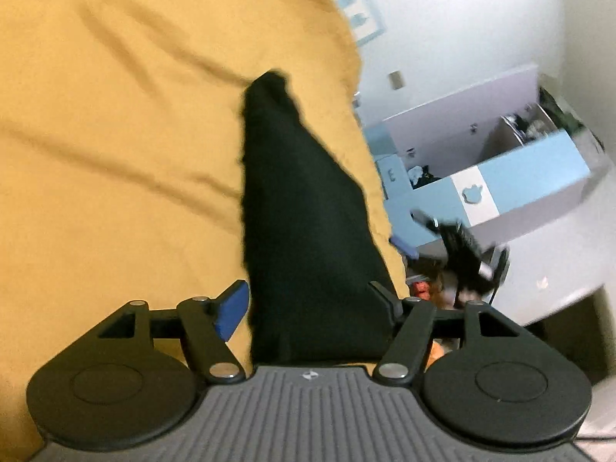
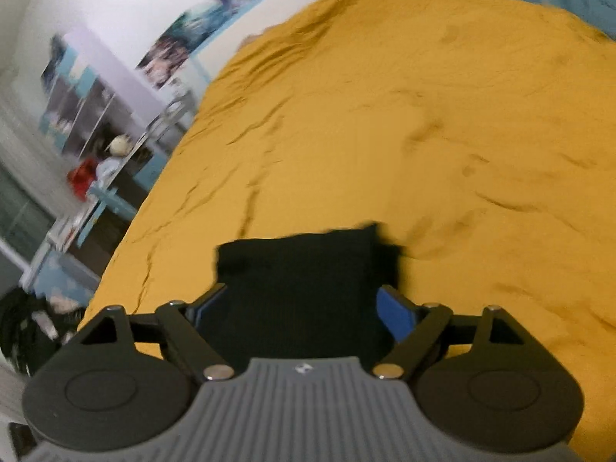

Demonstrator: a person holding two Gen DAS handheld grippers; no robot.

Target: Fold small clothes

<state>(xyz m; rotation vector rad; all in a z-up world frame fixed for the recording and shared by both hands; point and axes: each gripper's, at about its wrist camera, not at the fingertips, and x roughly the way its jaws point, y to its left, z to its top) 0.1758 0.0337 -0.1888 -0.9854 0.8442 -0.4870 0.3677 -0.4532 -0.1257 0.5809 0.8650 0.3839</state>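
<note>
I see a small black knit garment [image 1: 300,208] over the mustard-yellow bedspread [image 1: 115,154]. My left gripper [image 1: 308,304] and right gripper [image 2: 304,308] each straddle it (grip unconfirmed; cannot tell).

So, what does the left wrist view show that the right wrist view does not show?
Only the left wrist view shows an open light blue drawer beside the bed, and the black garment as a long, tapering shape. Only the right wrist view shows posters on the wall and a red object on the shelves. Both show the yellow bedcover and black cloth between the gripper fingers; the jaws look spread, so the grip is unclear.
</note>
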